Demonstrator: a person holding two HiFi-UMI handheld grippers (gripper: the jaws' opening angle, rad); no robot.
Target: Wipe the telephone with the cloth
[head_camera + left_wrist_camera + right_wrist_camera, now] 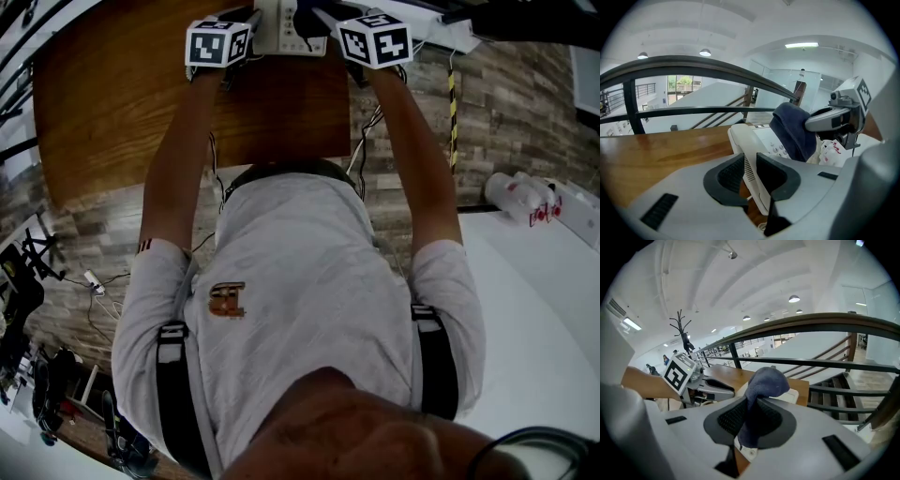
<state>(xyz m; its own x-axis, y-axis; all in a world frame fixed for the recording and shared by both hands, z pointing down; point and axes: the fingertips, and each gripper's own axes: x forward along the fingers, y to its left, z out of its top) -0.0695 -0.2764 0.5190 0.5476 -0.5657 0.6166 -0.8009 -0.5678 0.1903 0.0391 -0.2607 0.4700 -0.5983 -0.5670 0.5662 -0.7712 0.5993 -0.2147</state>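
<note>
Cloth (765,379) is pinched in the right gripper (751,418), bunched over the phone (745,138) for wiping. Left gripper (750,165) seemingly clamps the phone's edge, steadying it.

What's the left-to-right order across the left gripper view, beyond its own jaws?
wooden table → telephone → cloth → right gripper, jaws shut on the cloth → its marker cube
</note>
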